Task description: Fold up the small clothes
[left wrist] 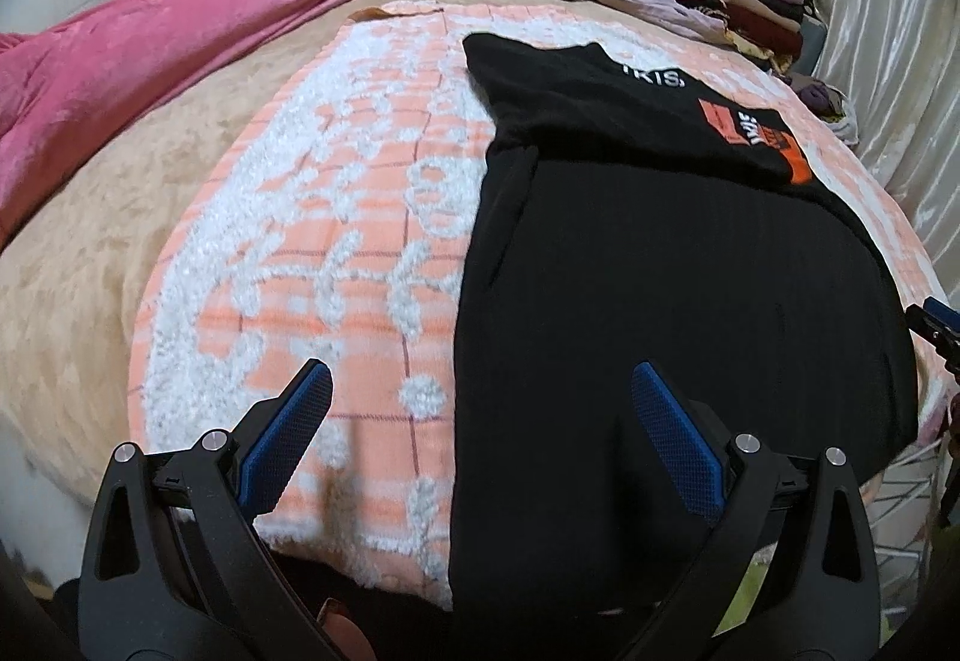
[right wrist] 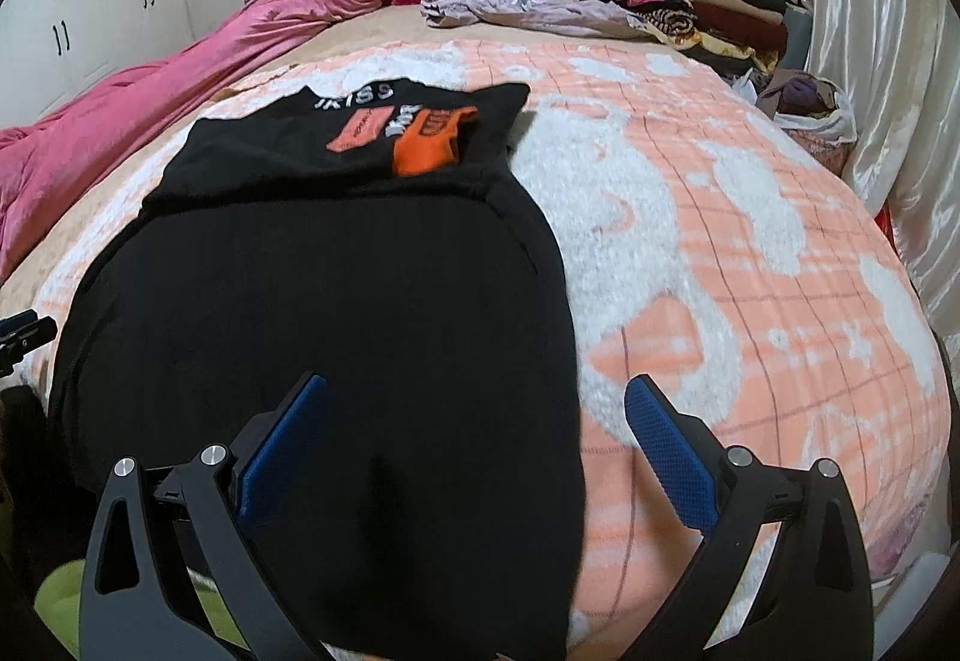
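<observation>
While your left hand-held gripper and right hand-held gripper hang spread wide and empty, the black shirt lies flat on the peach blanket. A pink quilt flanks the bed's left; stacked clothes crowd its far corner.

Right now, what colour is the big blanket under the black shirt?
Peach-orange blanket with fluffy white patches and thin dark grid lines; the right wrist view shows it best.
</observation>
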{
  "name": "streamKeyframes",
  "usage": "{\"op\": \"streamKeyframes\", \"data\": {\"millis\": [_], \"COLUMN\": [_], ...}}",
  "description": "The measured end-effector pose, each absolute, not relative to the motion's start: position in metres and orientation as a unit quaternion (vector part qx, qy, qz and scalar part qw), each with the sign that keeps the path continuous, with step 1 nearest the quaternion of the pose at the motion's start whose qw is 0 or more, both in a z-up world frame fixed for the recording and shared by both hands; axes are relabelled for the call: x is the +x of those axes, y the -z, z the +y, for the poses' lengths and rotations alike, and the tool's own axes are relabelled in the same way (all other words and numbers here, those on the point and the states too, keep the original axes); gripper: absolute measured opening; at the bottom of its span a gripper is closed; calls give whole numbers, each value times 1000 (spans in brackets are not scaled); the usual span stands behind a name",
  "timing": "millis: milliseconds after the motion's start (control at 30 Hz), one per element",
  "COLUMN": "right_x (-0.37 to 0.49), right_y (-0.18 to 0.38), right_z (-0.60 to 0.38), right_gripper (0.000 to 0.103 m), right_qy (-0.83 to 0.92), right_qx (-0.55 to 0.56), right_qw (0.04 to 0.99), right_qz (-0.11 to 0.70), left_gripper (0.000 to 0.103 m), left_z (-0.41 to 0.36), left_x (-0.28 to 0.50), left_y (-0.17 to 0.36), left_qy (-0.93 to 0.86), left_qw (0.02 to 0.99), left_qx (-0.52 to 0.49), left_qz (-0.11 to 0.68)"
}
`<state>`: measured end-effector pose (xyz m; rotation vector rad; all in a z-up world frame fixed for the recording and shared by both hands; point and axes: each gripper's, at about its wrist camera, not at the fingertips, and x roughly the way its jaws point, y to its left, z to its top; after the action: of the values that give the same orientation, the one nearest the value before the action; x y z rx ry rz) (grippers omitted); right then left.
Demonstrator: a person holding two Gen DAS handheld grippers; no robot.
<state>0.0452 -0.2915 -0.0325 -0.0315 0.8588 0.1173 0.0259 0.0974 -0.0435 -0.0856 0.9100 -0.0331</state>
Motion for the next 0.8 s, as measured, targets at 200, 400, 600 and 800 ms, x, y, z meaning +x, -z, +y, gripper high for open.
{"op": "streamKeyframes", "data": {"millis": [200,400,600,800], "right_x": [30,20,18,22], "right_y": [43,52,56,64], "right_z": [-297,-302,-306,-311], "right_gripper": [99,98,97,82], "right_qy": [-59,-66,-74,-74], "right_qx": [-20,-10,-1,10], "right_qw": [898,891,887,878], "right_qz": [435,448,456,472], "left_gripper": [94,94,94,94], "left_z": [94,98,100,100], "left_x": [23,24,21,15], "left_y": [50,55,59,59], "left_qy": [27,30,33,33], "left_qw": [892,886,882,884], "left_qx": [-44,-57,-65,-66], "left_qz": [448,460,465,462]}}
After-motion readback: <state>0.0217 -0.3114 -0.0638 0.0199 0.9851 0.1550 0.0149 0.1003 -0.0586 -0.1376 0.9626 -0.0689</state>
